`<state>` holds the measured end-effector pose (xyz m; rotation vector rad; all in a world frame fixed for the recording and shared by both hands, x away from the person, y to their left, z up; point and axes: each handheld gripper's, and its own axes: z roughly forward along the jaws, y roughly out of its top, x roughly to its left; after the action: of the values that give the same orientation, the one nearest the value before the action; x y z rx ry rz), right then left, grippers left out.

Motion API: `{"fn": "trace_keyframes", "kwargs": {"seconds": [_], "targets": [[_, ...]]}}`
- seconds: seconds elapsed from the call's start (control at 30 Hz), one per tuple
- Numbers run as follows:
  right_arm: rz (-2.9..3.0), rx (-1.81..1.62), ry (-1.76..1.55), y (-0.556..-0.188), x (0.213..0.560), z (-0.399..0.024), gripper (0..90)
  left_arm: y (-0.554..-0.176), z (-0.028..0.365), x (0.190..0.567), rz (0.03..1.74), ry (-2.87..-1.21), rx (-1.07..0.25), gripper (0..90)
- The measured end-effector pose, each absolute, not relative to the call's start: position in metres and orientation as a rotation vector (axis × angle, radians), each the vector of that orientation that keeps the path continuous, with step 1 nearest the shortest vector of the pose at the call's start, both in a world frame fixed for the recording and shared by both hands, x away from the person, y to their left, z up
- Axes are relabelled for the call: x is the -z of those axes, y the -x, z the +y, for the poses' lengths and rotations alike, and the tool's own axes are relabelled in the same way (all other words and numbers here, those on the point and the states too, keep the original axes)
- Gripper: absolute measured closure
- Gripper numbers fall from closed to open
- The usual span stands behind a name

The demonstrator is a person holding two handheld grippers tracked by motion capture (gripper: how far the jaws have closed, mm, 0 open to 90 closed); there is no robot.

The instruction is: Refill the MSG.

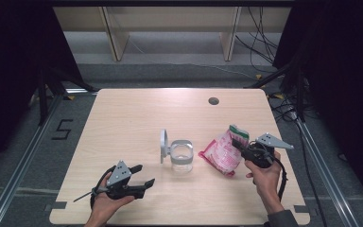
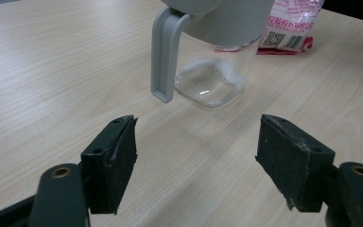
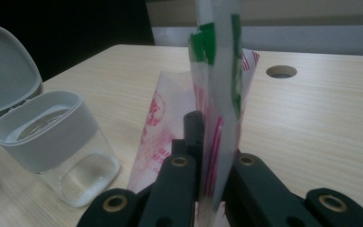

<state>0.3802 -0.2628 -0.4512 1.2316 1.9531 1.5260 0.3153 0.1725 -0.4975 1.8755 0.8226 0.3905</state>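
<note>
On a pale wooden table [image 1: 137, 113] with a round cable hole [image 1: 213, 100] near its far edge, a clear jar [image 1: 181, 158] with a grey collar stands about mid-table, its grey lid [image 1: 162, 145] flipped up on the left side. Just right of the jar, a pink and white bag [image 1: 221, 152] with a green top edge is pinched between the clenched jaws of the right gripper [image 1: 240, 144], its lower end near the tabletop. The left gripper [image 1: 143, 175] sits near the front edge of the table, jaws spread apart and gripping nothing, aimed toward the jar. Beyond the table, grey carpet carries a black "5" marking [image 1: 62, 129], metal rails [image 1: 26, 158] flank both sides, black curtains [image 1: 14, 61] close in the room, and cables [image 1: 262, 42] trail past light wooden furniture legs [image 1: 115, 35].
</note>
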Motion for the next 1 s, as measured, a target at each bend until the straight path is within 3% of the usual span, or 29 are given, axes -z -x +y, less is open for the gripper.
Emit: {"fn": "trace_keyframes", "kwargs": {"seconds": [0.67, 1.0], "targets": [[1.994, -1.525, -1.049, -0.365, 0.417, -0.247, 90.0, -0.313, 0.169, 0.497, 0.809, -1.889, -0.387, 28.6], [1.972, -1.601, -0.970, -0.351, 0.394, -0.239, 90.0, -0.307, 0.139, 0.500, 0.725, -1.919, -0.338, 28.8]]}}
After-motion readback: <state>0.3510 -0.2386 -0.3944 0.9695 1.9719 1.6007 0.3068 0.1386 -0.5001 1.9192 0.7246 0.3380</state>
